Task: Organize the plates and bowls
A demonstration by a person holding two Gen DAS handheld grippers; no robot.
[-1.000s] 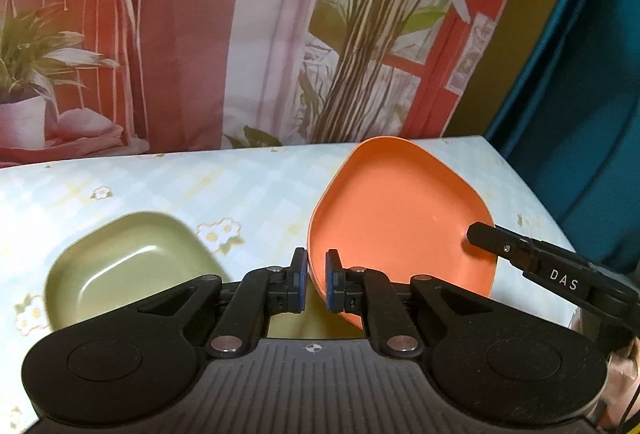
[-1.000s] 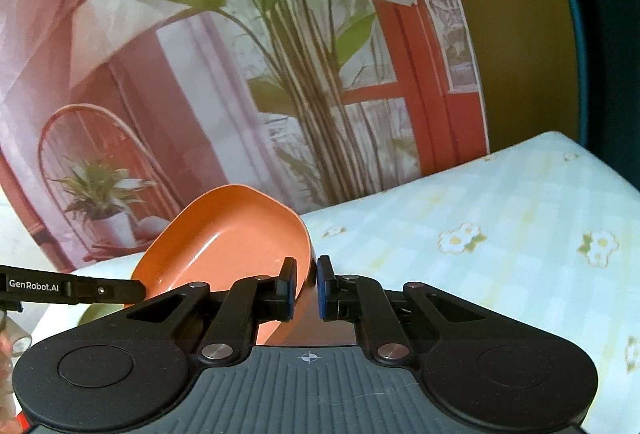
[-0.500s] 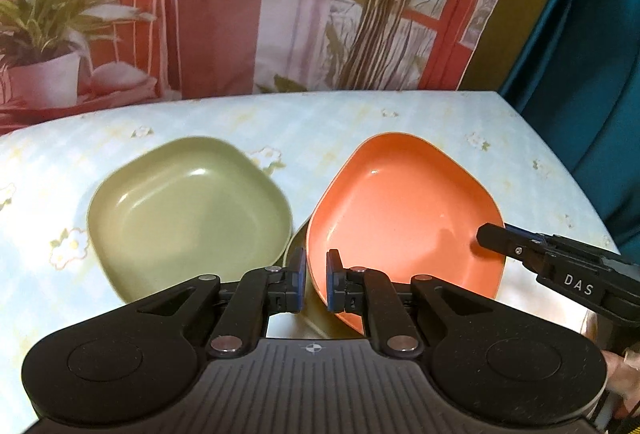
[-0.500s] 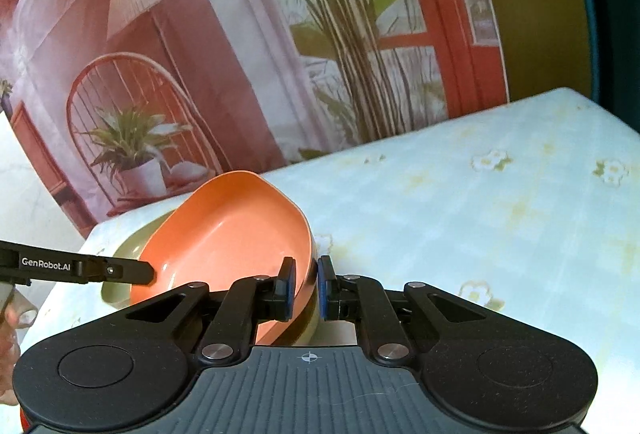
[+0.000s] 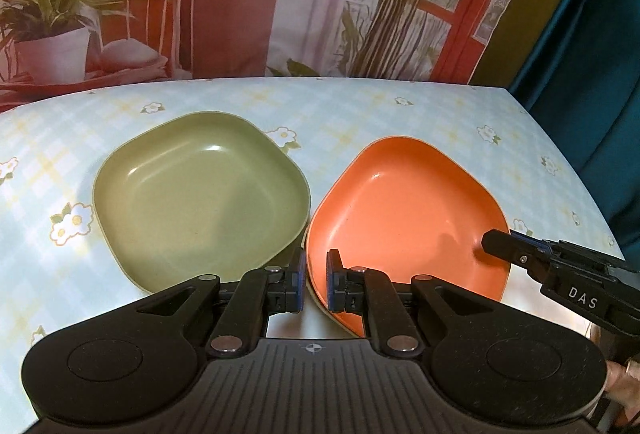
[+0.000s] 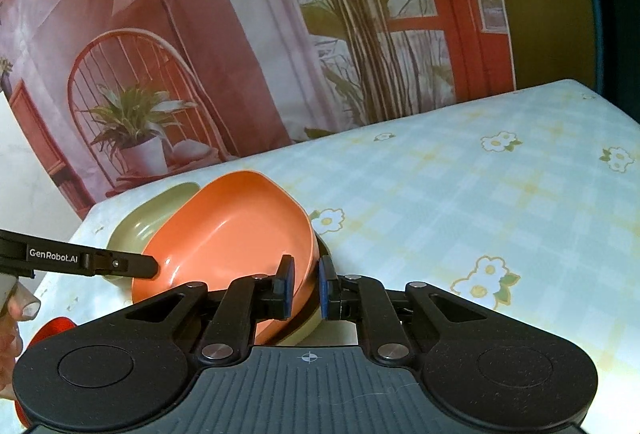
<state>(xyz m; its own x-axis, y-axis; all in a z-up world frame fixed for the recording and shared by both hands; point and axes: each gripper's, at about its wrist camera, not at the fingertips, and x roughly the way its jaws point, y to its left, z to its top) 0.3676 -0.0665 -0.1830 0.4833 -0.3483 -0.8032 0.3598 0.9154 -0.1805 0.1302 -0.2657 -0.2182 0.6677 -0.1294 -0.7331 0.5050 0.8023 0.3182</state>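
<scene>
Orange bowl (image 5: 404, 218), squarish, tilted, held at two opposite rims above a floral checked tablecloth (image 5: 360, 113). Left gripper (image 5: 312, 286): blue pads pinched on the near-left rim. Right gripper (image 6: 304, 286): clamped on the opposite rim, one pad inside the bowl, one outside; its finger also shows at the bowl's right edge in the left wrist view. Pale cream dish (image 6: 308, 326): edge showing directly beneath the orange bowl. Green bowl (image 5: 200, 193): same shape, upright on the cloth, just beside the orange one. Printed backdrop (image 6: 240, 33): plants, chair.
</scene>
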